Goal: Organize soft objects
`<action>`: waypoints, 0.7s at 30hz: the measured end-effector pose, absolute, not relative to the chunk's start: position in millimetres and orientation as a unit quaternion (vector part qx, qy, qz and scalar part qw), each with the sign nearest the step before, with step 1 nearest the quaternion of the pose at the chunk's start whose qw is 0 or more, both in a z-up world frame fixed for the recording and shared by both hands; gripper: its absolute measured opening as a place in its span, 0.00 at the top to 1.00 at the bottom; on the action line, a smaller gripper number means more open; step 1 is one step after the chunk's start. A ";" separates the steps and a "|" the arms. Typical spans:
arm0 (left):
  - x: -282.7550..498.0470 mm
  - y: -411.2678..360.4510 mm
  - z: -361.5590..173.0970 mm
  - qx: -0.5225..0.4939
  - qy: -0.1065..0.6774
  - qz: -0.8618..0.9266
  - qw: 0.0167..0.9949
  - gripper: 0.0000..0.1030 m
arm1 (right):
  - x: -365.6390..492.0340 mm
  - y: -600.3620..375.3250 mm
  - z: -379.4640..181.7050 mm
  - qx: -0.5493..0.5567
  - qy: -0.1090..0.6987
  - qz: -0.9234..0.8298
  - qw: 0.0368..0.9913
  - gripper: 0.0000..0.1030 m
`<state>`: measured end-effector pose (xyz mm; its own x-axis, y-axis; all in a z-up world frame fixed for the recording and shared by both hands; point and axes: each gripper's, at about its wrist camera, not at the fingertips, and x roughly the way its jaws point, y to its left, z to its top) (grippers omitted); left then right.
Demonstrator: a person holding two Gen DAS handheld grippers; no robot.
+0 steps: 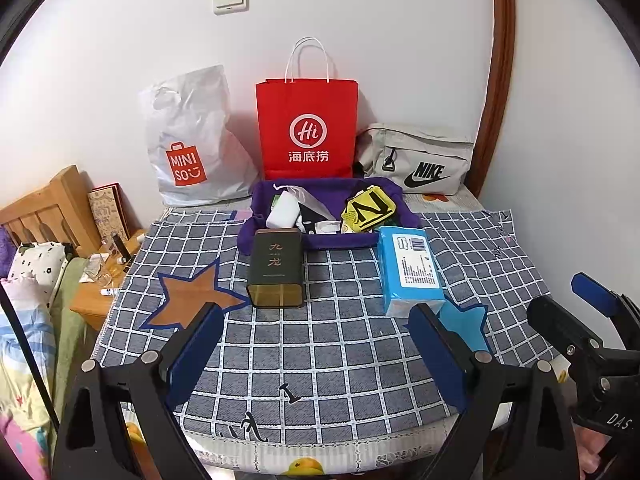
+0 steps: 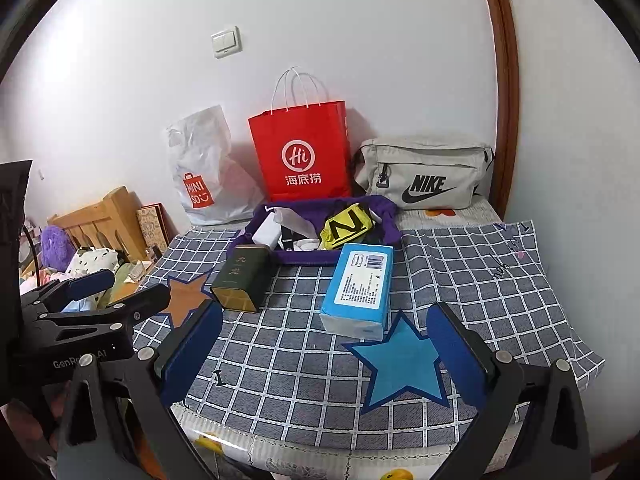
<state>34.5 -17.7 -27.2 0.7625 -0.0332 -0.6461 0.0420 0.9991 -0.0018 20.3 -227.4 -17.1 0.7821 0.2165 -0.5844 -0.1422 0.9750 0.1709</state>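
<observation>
While both hand-held grippers, left (image 1: 316, 356) and right (image 2: 324, 354), hover with jaws apart and empty, a soft blue tissue pack (image 2: 357, 291) with a printed label lies on the checked woven cloth (image 2: 300, 360), just before the purple fabric basket (image 2: 384, 236). Behind stand a glossy red "Hi" paper bag (image 2: 302, 156), a crinkled "MINISO" plastic bag (image 2: 204, 172) and a grey "NIKE" pouch (image 2: 424, 176).

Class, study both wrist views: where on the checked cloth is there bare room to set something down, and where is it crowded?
Bare: the strip between the dark tin and the blue tissue pack, the near cloth ahead of both open grippers, and the right side beyond the pack. Crowded: the purple basket, full, with bags behind it along the wall.
</observation>
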 end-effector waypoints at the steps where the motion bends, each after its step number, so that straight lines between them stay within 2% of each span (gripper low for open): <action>1: 33.6 -17.8 -27.0 0.006 0.343 -0.019 0.939 0.09 | 19.7 -227.3 -16.8 0.060 0.316 0.096 0.942 0.02; 21: 30.3 -16.9 -26.0 0.008 0.345 -0.016 0.939 0.09 | 13.8 -229.3 -12.0 0.071 0.311 0.111 0.941 0.02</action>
<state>30.3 -16.9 -26.0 0.7617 -0.0237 -0.6474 0.0350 0.9994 0.0046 13.8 -229.3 -12.0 0.7821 0.2536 -0.5692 -0.1656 0.9652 0.2025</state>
